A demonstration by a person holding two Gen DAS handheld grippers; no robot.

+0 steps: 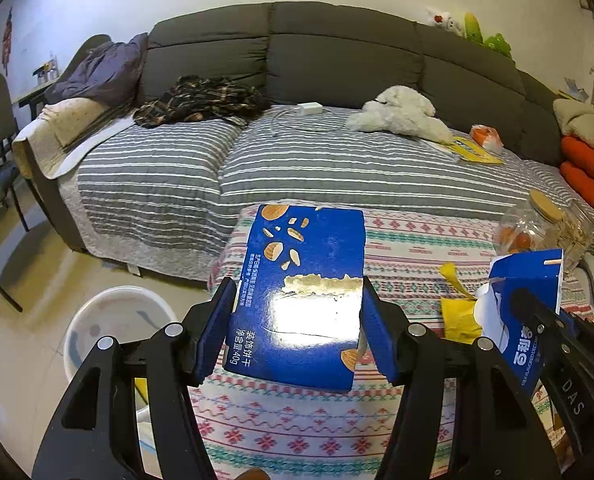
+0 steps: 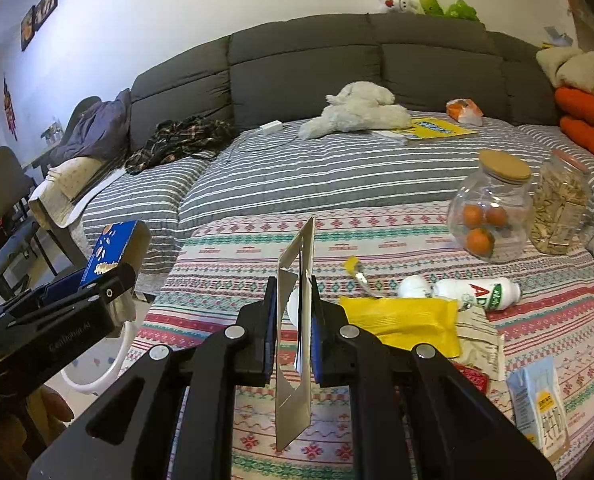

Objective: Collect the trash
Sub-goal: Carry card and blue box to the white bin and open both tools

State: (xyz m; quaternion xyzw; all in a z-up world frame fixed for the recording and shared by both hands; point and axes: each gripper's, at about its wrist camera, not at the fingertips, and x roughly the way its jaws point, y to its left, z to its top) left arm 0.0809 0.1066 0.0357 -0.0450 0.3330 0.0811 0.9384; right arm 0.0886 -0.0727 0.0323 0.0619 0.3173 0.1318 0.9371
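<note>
Left gripper (image 1: 297,332) clamped on blue biscuit box (image 1: 301,280), long axis pointing away, just right of white bin (image 1: 97,320); right gripper (image 2: 293,328) pinching flattened carton piece (image 2: 297,320), farther from bin.

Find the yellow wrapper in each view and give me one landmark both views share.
Left wrist view: the yellow wrapper lies at right of centre on the patterned cloth, partly hidden behind the blue carton piece held by the right tool.
Right wrist view: it lies just right of centre, beside the right tool.
Shared landmark: the white plush toy on the striped sofa.
</note>
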